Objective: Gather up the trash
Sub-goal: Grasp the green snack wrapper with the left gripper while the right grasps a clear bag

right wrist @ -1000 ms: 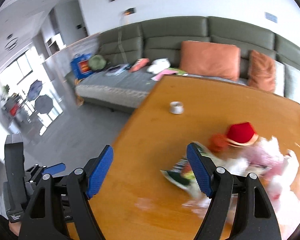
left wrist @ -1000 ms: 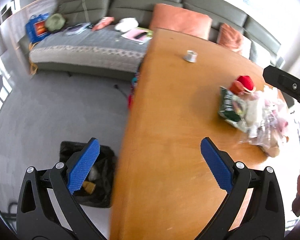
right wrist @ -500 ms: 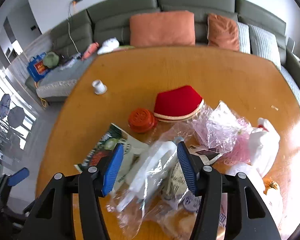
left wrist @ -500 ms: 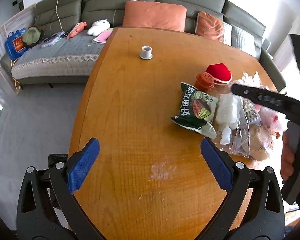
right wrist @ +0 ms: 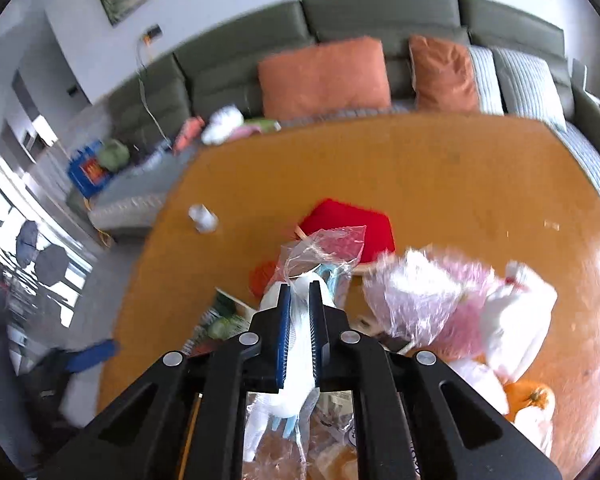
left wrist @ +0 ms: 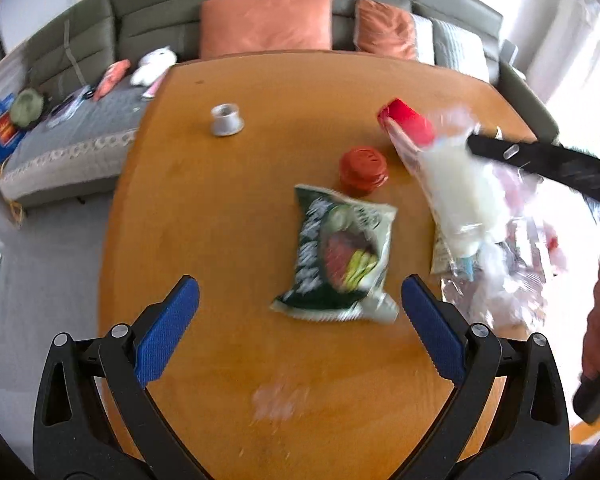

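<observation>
Because the trash has to leave the orange wooden worktop (left wrist: 228,216), the right tongs (right wrist: 299,300) have just clamped onto a crinkly clear plastic bag holding something white (right wrist: 300,320) at the pile's nine-o'clock edge, while the left tongs (left wrist: 300,300) gape wide and empty over a green printed snack packet (left wrist: 340,256).

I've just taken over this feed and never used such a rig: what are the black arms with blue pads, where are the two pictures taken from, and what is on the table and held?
No robot here: a person holds two hand grippers, each with a fisheye camera looking along its blue-padded jaws. The left view shows the left gripper open above the table, over a green snack bag. The right view shows the right gripper, whose jaws have just been closing, shut on a clear bag with something white inside. Also on the table: an orange lid, a red cap, a small white cup and more plastic wrappers.
</observation>
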A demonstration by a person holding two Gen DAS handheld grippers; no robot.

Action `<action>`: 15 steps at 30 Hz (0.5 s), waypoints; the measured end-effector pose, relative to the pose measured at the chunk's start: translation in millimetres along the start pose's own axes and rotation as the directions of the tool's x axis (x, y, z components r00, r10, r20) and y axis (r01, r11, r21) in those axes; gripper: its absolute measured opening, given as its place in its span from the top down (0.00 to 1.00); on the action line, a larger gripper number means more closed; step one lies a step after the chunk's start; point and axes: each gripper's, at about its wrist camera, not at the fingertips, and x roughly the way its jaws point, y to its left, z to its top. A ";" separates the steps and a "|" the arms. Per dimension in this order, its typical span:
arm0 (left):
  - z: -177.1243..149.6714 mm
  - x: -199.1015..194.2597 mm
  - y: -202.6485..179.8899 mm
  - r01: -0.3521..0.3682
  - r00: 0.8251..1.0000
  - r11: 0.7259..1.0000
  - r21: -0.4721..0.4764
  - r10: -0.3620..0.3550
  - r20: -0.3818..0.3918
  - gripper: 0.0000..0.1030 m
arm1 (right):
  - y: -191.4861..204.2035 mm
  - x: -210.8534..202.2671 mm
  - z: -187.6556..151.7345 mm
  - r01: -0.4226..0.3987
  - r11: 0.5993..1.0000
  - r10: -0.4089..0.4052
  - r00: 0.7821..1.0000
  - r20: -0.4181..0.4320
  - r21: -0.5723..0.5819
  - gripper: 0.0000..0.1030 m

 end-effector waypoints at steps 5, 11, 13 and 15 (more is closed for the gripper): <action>13.3 34.2 -20.6 0.001 0.998 0.998 0.059 0.002 -0.055 0.05 | 2.9 -26.3 13.3 -0.008 1.000 0.010 0.997 0.078 -0.024 0.90; 11.2 61.4 -31.5 -0.055 0.996 0.993 0.103 0.062 -0.065 0.33 | -2.0 -28.2 16.9 0.001 1.000 0.001 0.996 0.085 -0.016 0.90; 10.7 63.9 -28.1 -0.042 0.997 0.996 0.079 0.047 -0.055 0.38 | -2.3 -27.9 16.8 0.005 1.000 -0.003 0.996 0.089 -0.014 0.90; 8.8 62.9 -26.7 -0.042 0.998 0.996 0.075 0.045 -0.040 0.39 | -3.5 -27.1 17.0 0.008 1.000 -0.007 0.996 0.089 -0.012 0.90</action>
